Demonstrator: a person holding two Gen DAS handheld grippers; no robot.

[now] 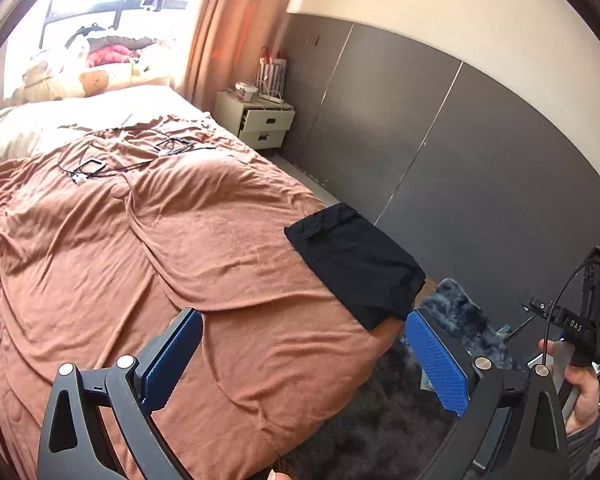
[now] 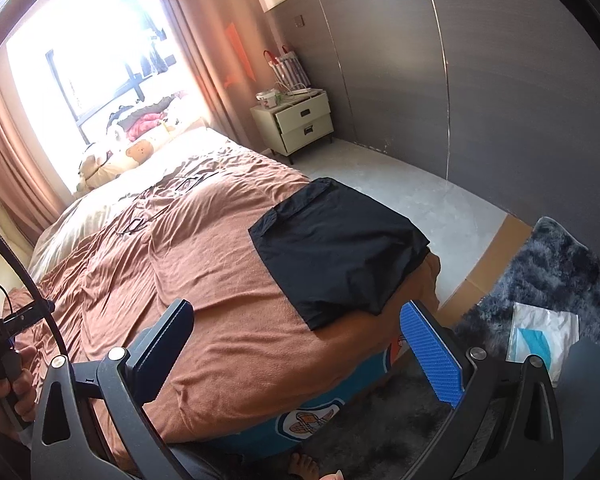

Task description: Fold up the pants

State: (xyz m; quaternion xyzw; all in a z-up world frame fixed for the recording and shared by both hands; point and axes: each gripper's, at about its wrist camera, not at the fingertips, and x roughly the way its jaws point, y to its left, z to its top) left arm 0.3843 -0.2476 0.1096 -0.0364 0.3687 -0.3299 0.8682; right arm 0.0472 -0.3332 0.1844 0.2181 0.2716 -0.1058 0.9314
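Observation:
The black pants (image 1: 356,260) lie folded in a compact rectangle on the near right corner of the bed, partly hanging over its edge; they also show in the right wrist view (image 2: 336,248). My left gripper (image 1: 304,356) is open and empty, held above the bed's near edge, short of the pants. My right gripper (image 2: 300,348) is open and empty, just below the pants' near edge. The right gripper's body (image 1: 576,328) shows at the right of the left wrist view, with a hand on its handle.
The bed has a brown blanket (image 1: 140,240) with cables and small devices (image 1: 92,168) on it. A cream nightstand (image 2: 300,124) stands by the grey wall. A dark shaggy rug (image 2: 556,256) and a plastic bag (image 2: 540,336) lie on the floor. My bare toes (image 2: 304,466) are below.

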